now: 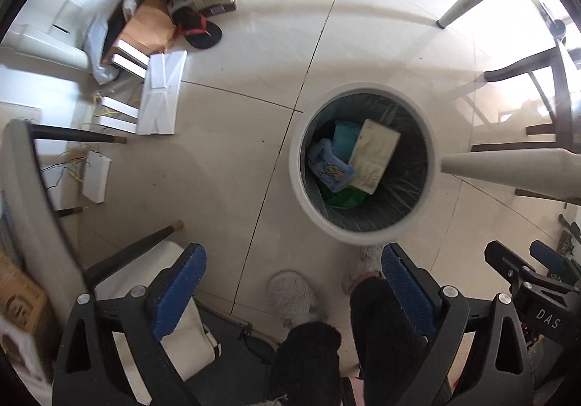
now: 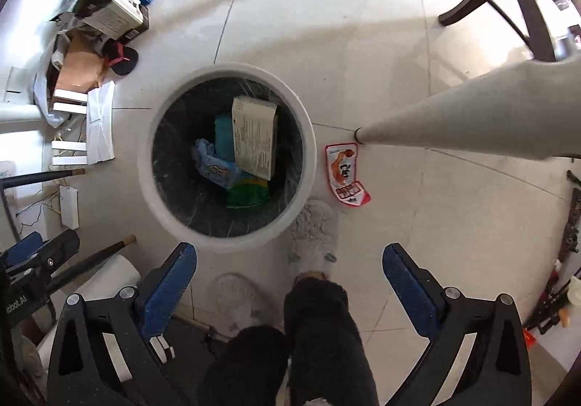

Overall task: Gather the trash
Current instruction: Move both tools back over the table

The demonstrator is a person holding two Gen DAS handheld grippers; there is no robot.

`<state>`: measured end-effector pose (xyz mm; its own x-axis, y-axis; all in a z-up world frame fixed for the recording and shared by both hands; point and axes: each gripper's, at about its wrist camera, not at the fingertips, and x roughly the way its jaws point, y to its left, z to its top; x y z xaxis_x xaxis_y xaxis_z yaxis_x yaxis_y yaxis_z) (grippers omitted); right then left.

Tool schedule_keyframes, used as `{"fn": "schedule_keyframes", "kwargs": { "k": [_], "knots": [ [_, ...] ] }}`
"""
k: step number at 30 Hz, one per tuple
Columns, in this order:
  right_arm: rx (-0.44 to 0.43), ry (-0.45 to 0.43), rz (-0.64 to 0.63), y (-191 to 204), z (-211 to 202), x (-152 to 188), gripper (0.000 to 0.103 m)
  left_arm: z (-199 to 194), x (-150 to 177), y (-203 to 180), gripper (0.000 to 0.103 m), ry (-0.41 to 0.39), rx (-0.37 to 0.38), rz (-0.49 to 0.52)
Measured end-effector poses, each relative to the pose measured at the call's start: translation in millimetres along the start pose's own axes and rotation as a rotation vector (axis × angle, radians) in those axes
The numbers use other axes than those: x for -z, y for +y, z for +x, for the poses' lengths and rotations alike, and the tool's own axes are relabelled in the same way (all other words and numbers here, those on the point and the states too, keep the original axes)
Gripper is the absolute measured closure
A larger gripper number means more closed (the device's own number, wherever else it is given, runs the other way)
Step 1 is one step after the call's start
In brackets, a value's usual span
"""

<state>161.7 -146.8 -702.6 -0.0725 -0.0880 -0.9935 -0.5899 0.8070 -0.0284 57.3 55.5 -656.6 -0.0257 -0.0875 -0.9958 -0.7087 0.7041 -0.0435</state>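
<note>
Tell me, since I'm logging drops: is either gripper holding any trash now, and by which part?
Nothing is held. The left gripper and right gripper both stand open and empty above the trash bin.

The green packet (image 2: 247,193) in the bin (image 2: 145,166) is mostly covered by a cream box (image 2: 254,137) and blue wrapper (image 2: 214,164). Print on the red packet (image 2: 346,175) is unreadable.

A round white plastic bin (image 2: 312,152) is lined with a black bag. Inside are seen a cream printed carton (image 2: 254,137), a teal packet (image 2: 223,137), a pale blue wrapper with a cartoon drawing (image 2: 214,166) and a green packet (image 2: 247,193). A red-and-white snack pouch (image 2: 345,173) is marked with dark lettering. Blue textured pads (image 2: 170,290) are carried on black gripper fingers. Grey fluffy slippers (image 2: 316,232) are worn.
</note>
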Motion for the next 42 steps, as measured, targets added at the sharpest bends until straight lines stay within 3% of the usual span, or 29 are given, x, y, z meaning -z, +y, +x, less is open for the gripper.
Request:
{"fn": "schedule_keyframes", "kwargs": {
  "k": [15,20,24,28,33,38,42],
  "knots": [
    [-0.038,-0.159,0.033,-11,-237,78,0.0,-198,65,-7,0.004,-0.127,-0.018,0.031],
    [-0.084,-0.192,0.022,-13,-316,97,0.0,-268,75,-10,0.004,-0.197,-0.007,0.018],
    [-0.155,-0.199,0.024,-19,-371,95,0.0,-326,65,-24,0.004,-0.277,-0.025,0.04],
    [-0.192,-0.209,-0.04,-22,-424,66,0.0,-368,30,-48,0.004,-0.37,-0.081,0.073],
    [-0.097,-0.245,-0.208,-27,-483,-5,0.0,-394,-43,-90,0.004,-0.417,-0.131,0.102],
    [0.038,-0.216,-0.321,-57,-499,-120,0.0,-397,-123,-137,0.004,-0.406,-0.181,0.125],
    [0.179,-0.15,-0.395,-88,-471,-216,0.0,-373,-187,-175,0.004,-0.348,-0.219,0.13]
  ]
}}
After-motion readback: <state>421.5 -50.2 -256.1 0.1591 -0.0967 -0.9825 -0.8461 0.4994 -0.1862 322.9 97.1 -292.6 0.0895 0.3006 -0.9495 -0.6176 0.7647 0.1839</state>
